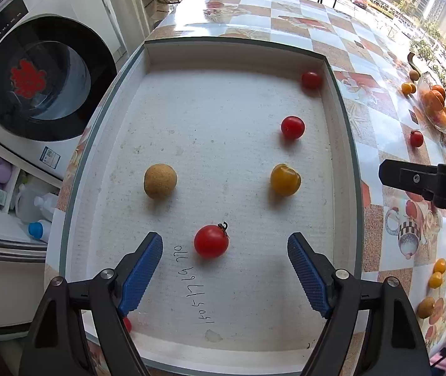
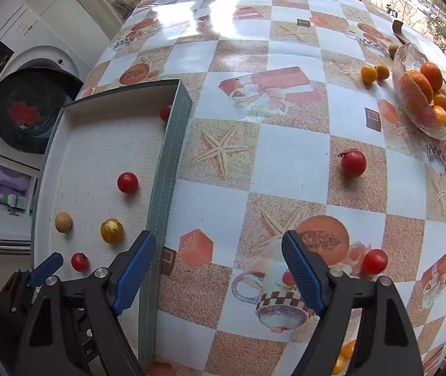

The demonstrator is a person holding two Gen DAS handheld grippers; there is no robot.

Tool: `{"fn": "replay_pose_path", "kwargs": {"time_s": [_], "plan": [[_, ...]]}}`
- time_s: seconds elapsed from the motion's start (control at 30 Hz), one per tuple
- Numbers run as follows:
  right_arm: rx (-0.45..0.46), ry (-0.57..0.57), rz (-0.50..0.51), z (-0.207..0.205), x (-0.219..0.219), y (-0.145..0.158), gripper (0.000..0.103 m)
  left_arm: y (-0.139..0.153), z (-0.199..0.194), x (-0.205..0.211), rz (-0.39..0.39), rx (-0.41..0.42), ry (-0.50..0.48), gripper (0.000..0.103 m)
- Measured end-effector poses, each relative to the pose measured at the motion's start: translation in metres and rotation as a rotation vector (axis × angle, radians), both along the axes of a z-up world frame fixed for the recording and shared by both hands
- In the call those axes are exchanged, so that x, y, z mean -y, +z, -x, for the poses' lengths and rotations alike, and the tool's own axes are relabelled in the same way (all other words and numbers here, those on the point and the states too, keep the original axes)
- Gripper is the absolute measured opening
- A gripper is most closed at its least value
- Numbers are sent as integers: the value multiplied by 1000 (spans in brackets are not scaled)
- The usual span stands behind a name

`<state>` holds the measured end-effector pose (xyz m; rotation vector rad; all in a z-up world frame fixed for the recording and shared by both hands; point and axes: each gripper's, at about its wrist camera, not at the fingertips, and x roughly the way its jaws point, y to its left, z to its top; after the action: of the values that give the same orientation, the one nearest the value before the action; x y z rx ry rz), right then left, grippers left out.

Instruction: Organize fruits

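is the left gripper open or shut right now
Open. The left gripper has its blue fingers spread wide apart, with a red tomato lying loose between them.

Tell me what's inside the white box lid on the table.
The box holds three red cherry tomatoes, one yellow tomato and a tan round fruit. Something red shows behind the left gripper's finger; the finger covers most of it.

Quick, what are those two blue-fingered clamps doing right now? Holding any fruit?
Left hand-held gripper: open, holding nothing, with a red tomato lying between its fingers.
Right hand-held gripper: open, empty.
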<state>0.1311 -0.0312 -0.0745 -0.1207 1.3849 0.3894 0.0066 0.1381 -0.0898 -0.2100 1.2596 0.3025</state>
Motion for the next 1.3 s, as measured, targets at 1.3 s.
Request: {"fn": "replay_pose_path", "kwargs": {"time_s": [1.3], "plan": [[-30,-277,62,12,173,-6,85,39,-49,91,-57,59,-191,83]]}}
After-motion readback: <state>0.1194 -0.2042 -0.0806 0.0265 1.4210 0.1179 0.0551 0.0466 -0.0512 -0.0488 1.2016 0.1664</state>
